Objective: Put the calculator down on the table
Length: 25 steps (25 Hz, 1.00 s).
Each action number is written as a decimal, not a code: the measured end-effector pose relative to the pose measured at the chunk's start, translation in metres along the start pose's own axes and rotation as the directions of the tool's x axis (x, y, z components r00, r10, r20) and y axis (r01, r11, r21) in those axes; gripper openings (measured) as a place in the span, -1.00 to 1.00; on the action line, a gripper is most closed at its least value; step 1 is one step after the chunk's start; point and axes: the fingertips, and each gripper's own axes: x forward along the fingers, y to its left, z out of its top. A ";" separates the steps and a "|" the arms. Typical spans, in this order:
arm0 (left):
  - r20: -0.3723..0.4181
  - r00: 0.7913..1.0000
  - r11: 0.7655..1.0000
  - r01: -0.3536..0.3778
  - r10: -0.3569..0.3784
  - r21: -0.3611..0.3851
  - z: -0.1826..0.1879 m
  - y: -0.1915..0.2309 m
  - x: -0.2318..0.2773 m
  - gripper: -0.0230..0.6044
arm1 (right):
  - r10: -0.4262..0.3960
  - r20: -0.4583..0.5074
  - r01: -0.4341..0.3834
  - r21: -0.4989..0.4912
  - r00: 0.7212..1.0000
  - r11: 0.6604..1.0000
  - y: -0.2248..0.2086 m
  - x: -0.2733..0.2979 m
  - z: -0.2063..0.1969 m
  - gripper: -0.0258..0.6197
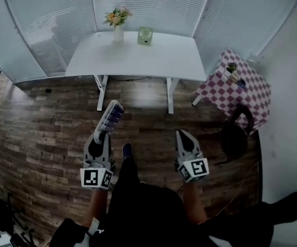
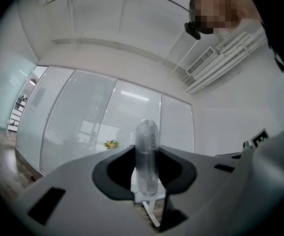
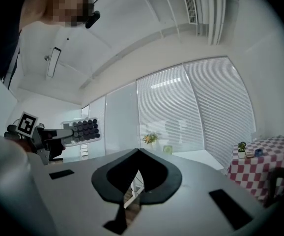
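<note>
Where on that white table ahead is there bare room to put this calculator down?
The white table is bare across its front half and at both ends. Only the back middle is taken, by the flower vase and a small green object beside it. The checkered table is more cluttered.

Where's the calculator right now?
In the head view, the calculator is clamped in the left gripper, left of centre, above the wooden floor and short of the white table.
</note>
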 end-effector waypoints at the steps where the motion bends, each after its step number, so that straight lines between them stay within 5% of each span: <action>1: -0.002 1.000 1.000 0.002 -0.002 -0.002 -0.002 0.002 0.004 -0.61 | -0.003 -0.002 0.003 0.002 1.000 1.000 -0.001 0.004 -0.002 -0.90; 10: -0.005 1.000 1.000 0.005 -0.005 -0.004 -0.006 0.026 0.054 -0.61 | -0.023 -0.013 0.023 0.022 1.000 0.999 -0.025 0.058 -0.006 -0.90; 25: -0.011 1.000 1.000 -0.014 0.014 -0.023 0.010 0.130 0.178 -0.61 | 0.015 -0.010 -0.015 -0.024 1.000 1.000 -0.026 0.225 0.024 -0.90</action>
